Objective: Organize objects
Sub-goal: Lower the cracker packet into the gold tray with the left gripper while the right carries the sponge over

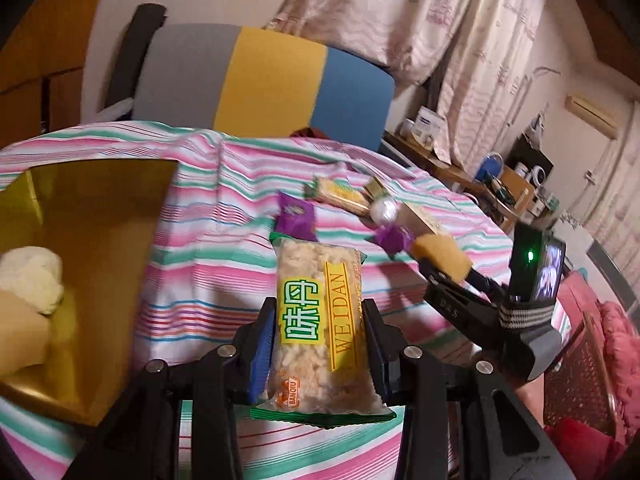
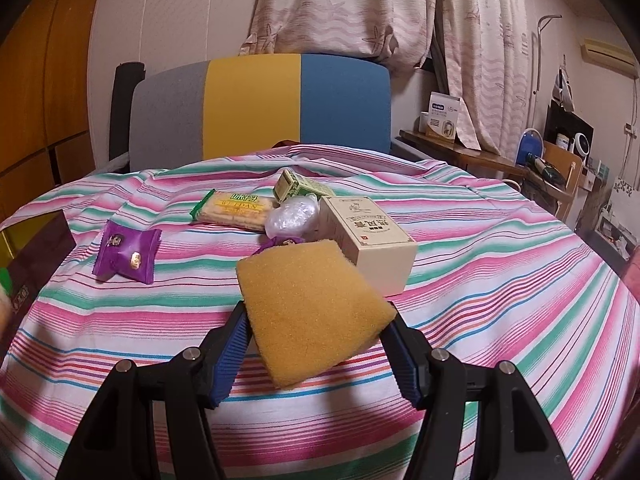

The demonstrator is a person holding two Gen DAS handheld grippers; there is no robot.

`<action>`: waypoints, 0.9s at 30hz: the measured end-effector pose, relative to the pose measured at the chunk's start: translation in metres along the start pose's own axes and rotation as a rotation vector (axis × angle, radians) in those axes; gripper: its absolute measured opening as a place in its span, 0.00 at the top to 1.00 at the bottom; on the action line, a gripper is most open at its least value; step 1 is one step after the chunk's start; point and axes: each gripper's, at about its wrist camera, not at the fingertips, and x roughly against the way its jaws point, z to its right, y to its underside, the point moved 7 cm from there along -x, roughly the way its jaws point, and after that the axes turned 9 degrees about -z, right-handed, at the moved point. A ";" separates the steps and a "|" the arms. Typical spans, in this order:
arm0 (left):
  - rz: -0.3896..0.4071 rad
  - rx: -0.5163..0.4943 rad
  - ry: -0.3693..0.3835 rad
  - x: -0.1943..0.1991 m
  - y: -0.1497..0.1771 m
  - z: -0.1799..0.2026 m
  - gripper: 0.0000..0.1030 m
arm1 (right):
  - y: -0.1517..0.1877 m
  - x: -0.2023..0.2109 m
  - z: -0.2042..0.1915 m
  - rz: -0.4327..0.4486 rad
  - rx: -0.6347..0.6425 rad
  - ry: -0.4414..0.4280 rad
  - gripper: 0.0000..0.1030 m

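Fingers (image 1: 276,344) clenched on clear-wrapped puffed-rice snack bar (image 1: 316,332), likely bound for gold-lined box (image 1: 100,216) beside them; other fingers (image 2: 232,352) pinch flat yellow sponge (image 2: 312,312).

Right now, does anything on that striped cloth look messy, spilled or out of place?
Nothing is spilled or damaged. The leftover items on the pink-and-green striped cloth simply lie jumbled: a cream cardboard box sits askew against a crumpled clear plastic wrapper, with a purple candy packet apart to the left.

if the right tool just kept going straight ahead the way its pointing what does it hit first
Probably the cream box, just beyond the sponge that the right tool holds; a purple candy peeks out there too, so depth is uncertain.
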 end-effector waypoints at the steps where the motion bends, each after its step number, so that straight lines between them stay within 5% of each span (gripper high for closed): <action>1: 0.011 0.013 -0.003 0.006 -0.002 -0.006 0.60 | 0.000 0.000 0.000 0.000 0.003 0.000 0.37; 10: 0.061 0.124 -0.078 0.036 -0.017 -0.065 0.60 | 0.000 -0.002 -0.002 -0.010 0.006 0.001 0.37; 27: -0.072 0.203 -0.231 0.031 0.008 -0.147 0.60 | 0.003 0.014 -0.019 0.001 0.048 0.009 0.37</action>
